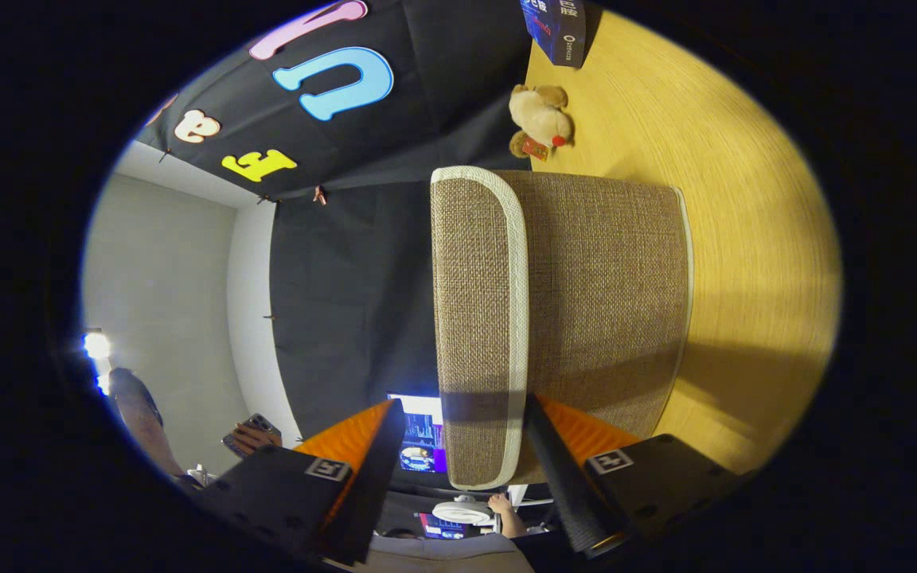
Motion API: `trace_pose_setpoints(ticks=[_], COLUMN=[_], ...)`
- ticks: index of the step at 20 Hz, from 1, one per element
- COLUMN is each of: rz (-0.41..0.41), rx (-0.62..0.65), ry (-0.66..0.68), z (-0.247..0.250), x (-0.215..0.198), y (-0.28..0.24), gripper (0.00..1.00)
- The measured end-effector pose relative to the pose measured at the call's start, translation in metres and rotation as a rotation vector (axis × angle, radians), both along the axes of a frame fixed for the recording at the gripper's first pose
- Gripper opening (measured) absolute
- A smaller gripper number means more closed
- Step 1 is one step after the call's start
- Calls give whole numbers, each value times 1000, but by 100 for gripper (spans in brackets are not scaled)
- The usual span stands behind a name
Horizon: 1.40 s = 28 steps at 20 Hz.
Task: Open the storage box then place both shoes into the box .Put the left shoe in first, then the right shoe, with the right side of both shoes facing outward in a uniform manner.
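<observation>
A brown woven storage box (602,302) with white trim stands on the wooden table (753,263); the view is rolled sideways. Its lid (478,318), edged in white, is down on the box. My gripper (466,446) is open and straddles the near end of the lid. One finger (554,454) lies against the white trim on the box-wall side. The other finger (375,461) stands off the lid's top face with a visible gap.
Beyond the box, a tan plush toy (542,119) and a dark blue carton (558,28) sit on the table. Off the table, a person holds a phone (251,434), a lit monitor (423,438) glows, and a hand (502,505) rests by a white object.
</observation>
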State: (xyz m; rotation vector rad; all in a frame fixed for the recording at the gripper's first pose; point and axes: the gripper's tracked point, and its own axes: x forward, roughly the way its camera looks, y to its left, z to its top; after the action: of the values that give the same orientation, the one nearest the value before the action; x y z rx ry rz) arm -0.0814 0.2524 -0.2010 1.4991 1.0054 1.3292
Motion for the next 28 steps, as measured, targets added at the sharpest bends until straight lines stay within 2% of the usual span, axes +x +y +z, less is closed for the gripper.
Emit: trace_pose_setpoints(ticks=[2, 4, 6, 8, 14, 21, 28], rz=[-3, -31, -77, -103, -175, -231, -255], rx=[27, 18, 41, 107, -19, 19, -71], ry=[16, 37, 14, 0, -40, -99, -259], z=[-3, -12, 0, 28, 55, 130, 213], x=[2, 10, 19, 19, 27, 31, 36], y=[2, -1, -3, -14, 1, 10, 69], gripper=[70, 25, 6, 5, 5, 5, 5])
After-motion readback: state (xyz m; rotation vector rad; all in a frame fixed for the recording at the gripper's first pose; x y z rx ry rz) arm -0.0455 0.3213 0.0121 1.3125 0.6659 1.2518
